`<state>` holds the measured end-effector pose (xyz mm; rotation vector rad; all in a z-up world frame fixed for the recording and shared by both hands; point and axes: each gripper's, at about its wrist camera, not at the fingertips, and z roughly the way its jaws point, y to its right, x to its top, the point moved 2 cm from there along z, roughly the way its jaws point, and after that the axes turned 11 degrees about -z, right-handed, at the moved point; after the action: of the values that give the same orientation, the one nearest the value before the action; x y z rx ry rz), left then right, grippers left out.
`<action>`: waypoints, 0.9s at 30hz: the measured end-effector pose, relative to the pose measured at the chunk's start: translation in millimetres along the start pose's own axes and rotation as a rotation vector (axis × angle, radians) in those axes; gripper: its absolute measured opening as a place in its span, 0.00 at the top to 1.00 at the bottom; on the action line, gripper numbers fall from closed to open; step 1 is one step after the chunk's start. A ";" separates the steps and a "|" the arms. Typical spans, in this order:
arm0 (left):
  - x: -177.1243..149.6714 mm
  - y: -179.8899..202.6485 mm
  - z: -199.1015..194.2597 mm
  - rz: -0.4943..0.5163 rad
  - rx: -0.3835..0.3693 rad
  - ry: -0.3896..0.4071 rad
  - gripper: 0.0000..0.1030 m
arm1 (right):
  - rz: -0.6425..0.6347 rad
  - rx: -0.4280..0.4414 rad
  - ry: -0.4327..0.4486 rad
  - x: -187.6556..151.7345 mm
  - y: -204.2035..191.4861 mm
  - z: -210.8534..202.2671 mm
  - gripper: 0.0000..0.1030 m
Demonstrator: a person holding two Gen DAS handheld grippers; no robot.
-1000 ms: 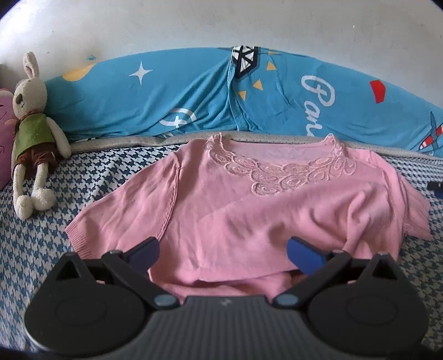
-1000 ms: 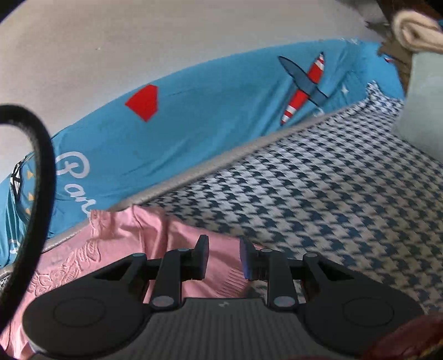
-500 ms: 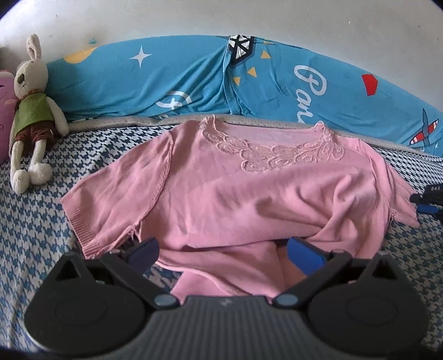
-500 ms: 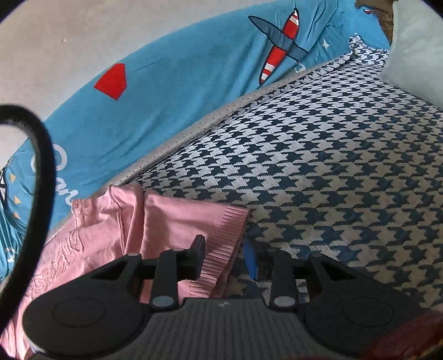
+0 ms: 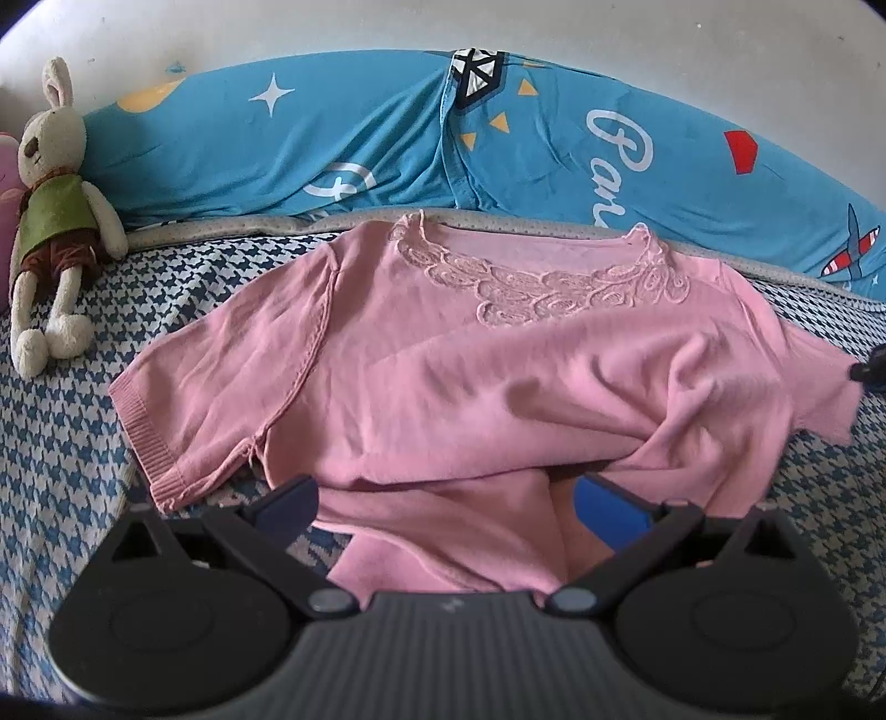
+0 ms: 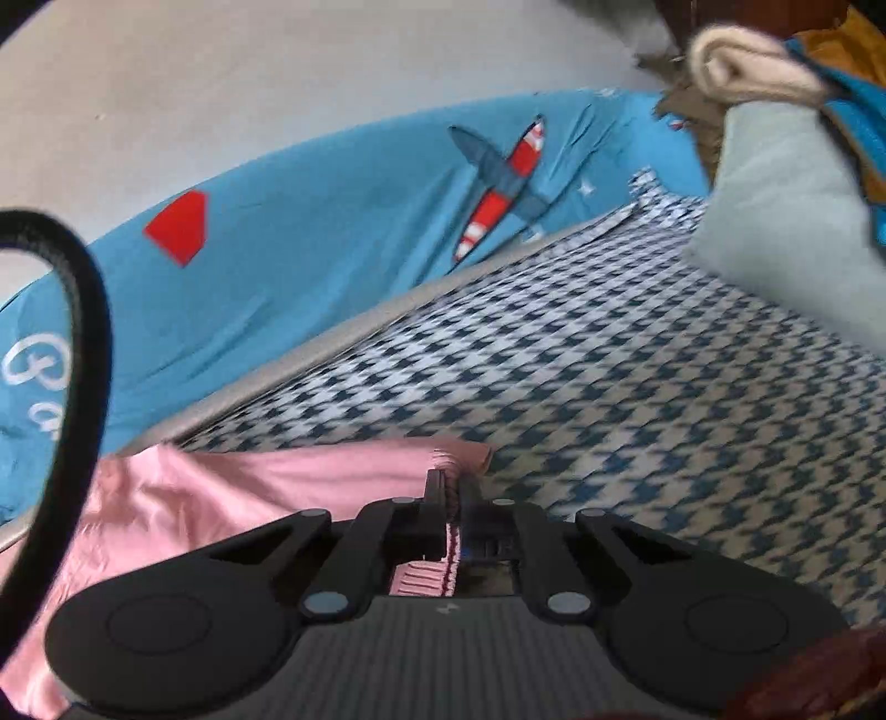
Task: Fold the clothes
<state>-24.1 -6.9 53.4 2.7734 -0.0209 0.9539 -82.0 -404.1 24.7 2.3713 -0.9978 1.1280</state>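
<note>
Pink knit short-sleeved top (image 5: 487, 387) with a lace collar lies spread on the blue-and-white houndstooth bedcover (image 5: 66, 443), its hem nearest the cameras and folded under, its neckline toward the wall. Closest in, the left gripper (image 5: 448, 501) hovers over the hem with its jaws spread wide; folds of the hem lie between the blue-padded fingers, but neither pad presses on the cloth. At the garment's right sleeve, the right gripper (image 6: 453, 498) has its jaws closing, almost together, on the ribbed cuff (image 6: 451, 534), a thin strip of pink fabric pinched between the fingers. Farther back, a cream rabbit soft toy (image 5: 52, 216) in a green vest lies on the bedcover at the left. Behind everything, a long blue printed bolster (image 5: 387, 149) runs along the white wall (image 5: 554, 27).
</note>
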 end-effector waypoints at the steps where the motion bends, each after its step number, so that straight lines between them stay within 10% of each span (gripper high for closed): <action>1: 0.1 -0.5 0.2 -0.002 0.000 -0.002 0.00 | -0.002 0.006 -0.015 -1.5 1.9 3.8 0.94; 14: 8.5 -18.0 -3.6 -0.035 0.047 0.031 0.00 | -0.011 0.022 -0.037 -3.6 7.0 -10.5 0.88; 27: 4.9 -36.6 4.5 -0.063 0.081 -0.004 0.00 | -0.093 0.238 -0.085 -7.9 -18.8 -17.7 0.83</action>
<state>-14.5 28.3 45.9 2.8313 0.1065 0.9533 -81.7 -377.6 29.8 2.6431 -0.8094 1.1775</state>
